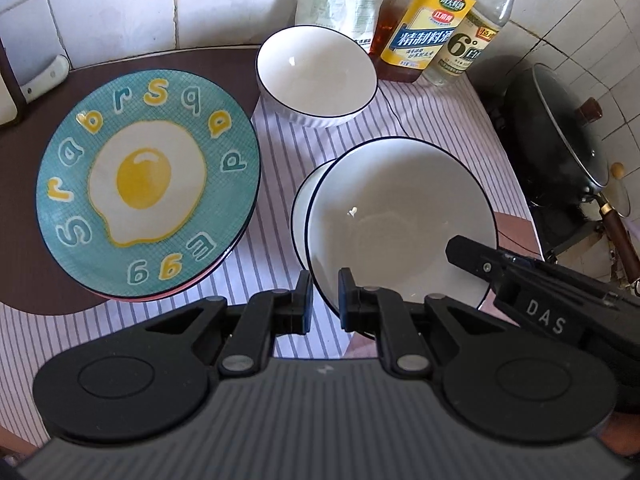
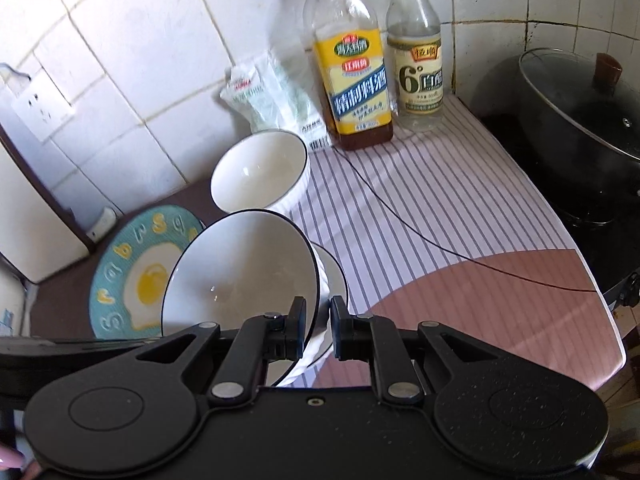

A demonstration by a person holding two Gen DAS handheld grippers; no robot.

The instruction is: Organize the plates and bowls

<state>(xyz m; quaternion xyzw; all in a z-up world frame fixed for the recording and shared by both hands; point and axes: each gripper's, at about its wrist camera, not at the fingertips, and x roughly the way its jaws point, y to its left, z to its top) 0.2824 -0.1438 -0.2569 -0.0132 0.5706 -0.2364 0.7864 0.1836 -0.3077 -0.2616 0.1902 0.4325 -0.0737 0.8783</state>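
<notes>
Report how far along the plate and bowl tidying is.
Done: the egg plate tops a stack of plates. In hand: both the left gripper and the right gripper pinch the rim of the tilted bowl, which sits above the lower bowl, not yet nested. Left: the far bowl stands alone by the bottles.

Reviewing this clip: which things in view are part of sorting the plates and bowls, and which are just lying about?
Part of the job:
- tilted bowl, gripped at the rim by the left gripper and the right gripper
- bowl beneath it
- far bowl
- egg plate atop a stack

Lying about:
- cooking wine bottle
- vinegar bottle
- white bag
- lidded wok
- striped mat
</notes>
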